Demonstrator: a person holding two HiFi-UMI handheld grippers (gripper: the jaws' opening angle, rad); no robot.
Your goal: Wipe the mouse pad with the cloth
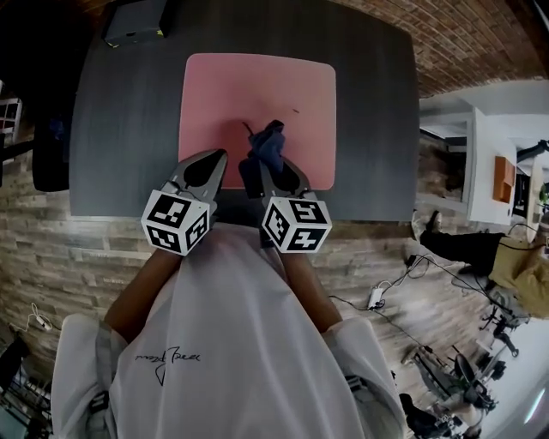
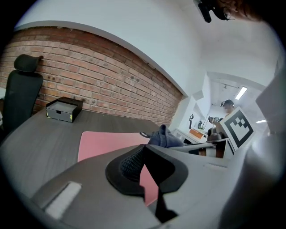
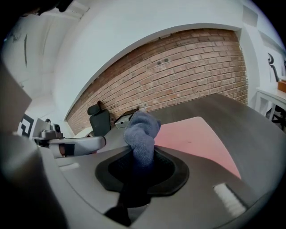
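A pink mouse pad point(image 1: 257, 94) lies on the dark grey table point(image 1: 377, 103). My right gripper point(image 1: 262, 167) is shut on a bunched blue cloth point(image 1: 268, 143), holding it over the pad's near edge. In the right gripper view the cloth point(image 3: 142, 132) sticks up from between the jaws of the right gripper point(image 3: 143, 156), with the pad point(image 3: 192, 138) beyond it. My left gripper point(image 1: 216, 160) hovers just left of it at the pad's near left corner, shut and holding nothing. The left gripper view shows the left gripper point(image 2: 143, 152), the pad point(image 2: 107, 143) and the cloth point(image 2: 165, 137) to its right.
A black box point(image 1: 135, 21) sits at the table's far left corner, also seen in the left gripper view as the box point(image 2: 64, 109). A black office chair point(image 2: 22, 94) stands at the table's left side. A brick wall runs behind the table. Cables lie on the floor at right.
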